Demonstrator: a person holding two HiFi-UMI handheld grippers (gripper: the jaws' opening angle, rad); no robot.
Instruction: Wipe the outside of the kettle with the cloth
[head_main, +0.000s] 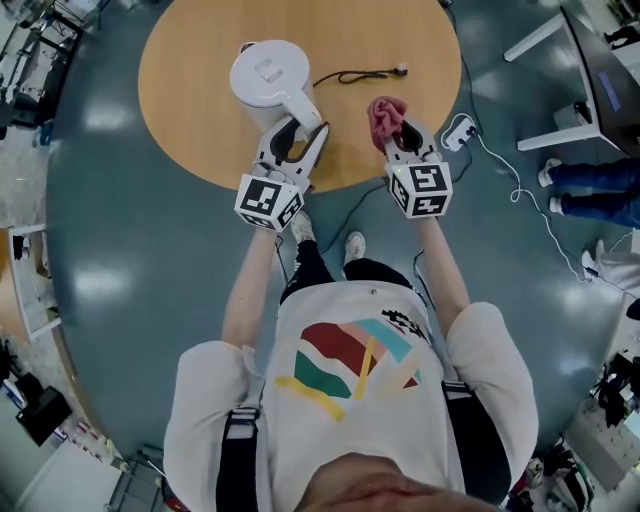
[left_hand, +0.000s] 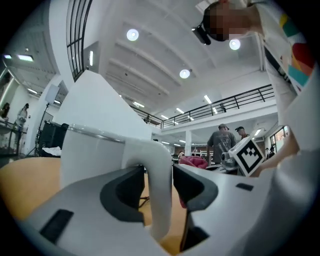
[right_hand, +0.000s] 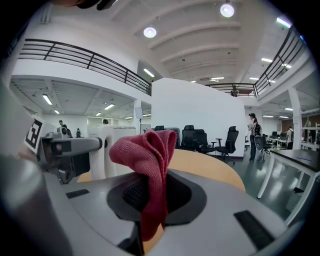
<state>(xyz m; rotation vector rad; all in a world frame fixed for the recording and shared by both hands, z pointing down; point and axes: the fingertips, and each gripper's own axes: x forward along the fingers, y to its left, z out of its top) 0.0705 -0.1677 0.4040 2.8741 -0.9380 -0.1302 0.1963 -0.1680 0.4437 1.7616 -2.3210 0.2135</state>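
A white kettle (head_main: 268, 75) stands on the round wooden table (head_main: 190, 130), close to its near edge, with the handle (head_main: 308, 108) pointing toward me. My left gripper (head_main: 300, 133) is shut on that handle (left_hand: 157, 175), which stands upright between the two dark pads. In the left gripper view the kettle body (left_hand: 95, 150) fills the space just past the left gripper (left_hand: 157, 192). To the right of the kettle, my right gripper (head_main: 402, 135) is shut on a red cloth (head_main: 385, 115). The cloth (right_hand: 150, 155) bunches up above the right gripper (right_hand: 152, 195), apart from the kettle (right_hand: 112, 150).
A black cable (head_main: 365, 75) lies on the table behind the cloth. A white power strip (head_main: 458, 130) and its cord lie on the floor by the table's right edge. A desk (head_main: 580, 90) and a person's legs (head_main: 600, 190) are at the right.
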